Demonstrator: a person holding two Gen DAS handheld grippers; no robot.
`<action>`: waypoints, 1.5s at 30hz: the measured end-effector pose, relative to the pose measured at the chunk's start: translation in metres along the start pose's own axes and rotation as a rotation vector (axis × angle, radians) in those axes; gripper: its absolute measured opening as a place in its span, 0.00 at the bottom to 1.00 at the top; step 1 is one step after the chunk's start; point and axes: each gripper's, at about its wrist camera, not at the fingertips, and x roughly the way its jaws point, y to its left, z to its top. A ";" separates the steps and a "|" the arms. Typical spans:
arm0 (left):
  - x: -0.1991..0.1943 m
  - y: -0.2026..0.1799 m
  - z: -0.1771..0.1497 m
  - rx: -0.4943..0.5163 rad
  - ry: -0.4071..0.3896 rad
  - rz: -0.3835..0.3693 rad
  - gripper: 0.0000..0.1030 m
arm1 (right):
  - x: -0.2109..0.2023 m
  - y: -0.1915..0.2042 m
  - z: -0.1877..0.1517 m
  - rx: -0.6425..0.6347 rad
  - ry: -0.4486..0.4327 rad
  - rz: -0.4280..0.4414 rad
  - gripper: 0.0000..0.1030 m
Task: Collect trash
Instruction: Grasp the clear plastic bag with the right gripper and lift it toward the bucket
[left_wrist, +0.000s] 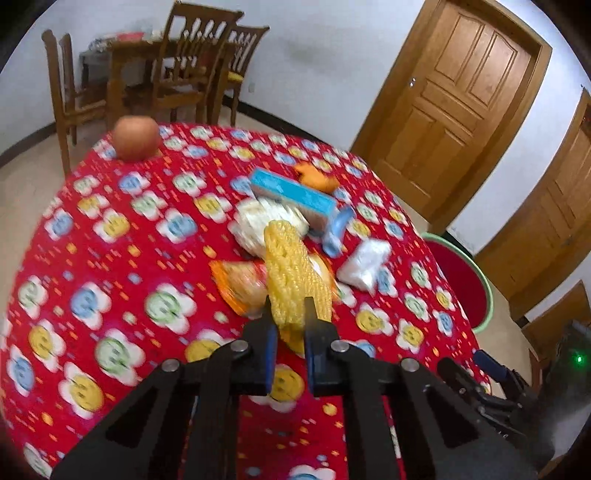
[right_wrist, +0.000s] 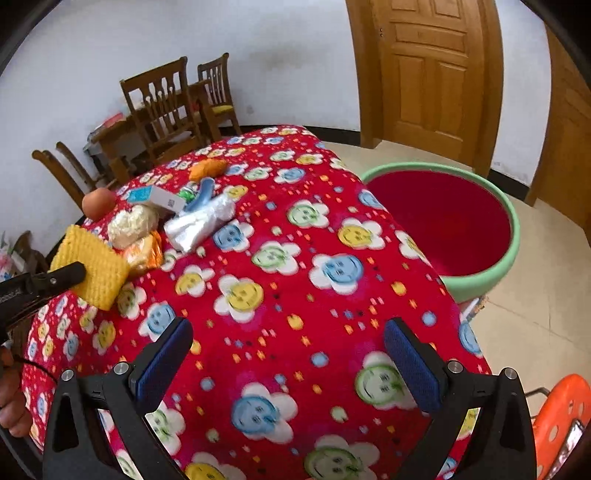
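We see the left gripper (left_wrist: 290, 308) clamped on the yellow foam net (left_wrist: 291, 273), lifted just above the red flowered tablecloth (left_wrist: 129, 258). Our right gripper (right_wrist: 288, 365) hangs wide apart, holding nothing. Farther off lies the remaining trash pile (left_wrist: 291, 214); the green-rimmed basin (right_wrist: 476, 277) stands beside the table.

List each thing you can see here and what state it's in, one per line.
Left gripper: jaws shut on the yellow foam net, lifted off the cloth.
Right gripper: jaws open, nothing between them.
Bin: beside the table, looks empty.
Apple: whole, resting near the table edge.
Blue box: lying on its side in the pile.
Clear plastic bag: crumpled, on the cloth.
Door: closed.
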 end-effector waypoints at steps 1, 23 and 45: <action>-0.002 0.003 0.003 0.000 -0.012 0.013 0.11 | 0.002 0.005 0.006 -0.009 -0.003 0.002 1.00; 0.006 0.058 0.031 -0.082 -0.084 0.090 0.11 | 0.093 0.061 0.067 0.085 0.159 0.130 0.68; -0.005 0.038 0.027 -0.059 -0.093 0.028 0.11 | 0.052 0.036 0.049 0.068 0.041 0.094 0.31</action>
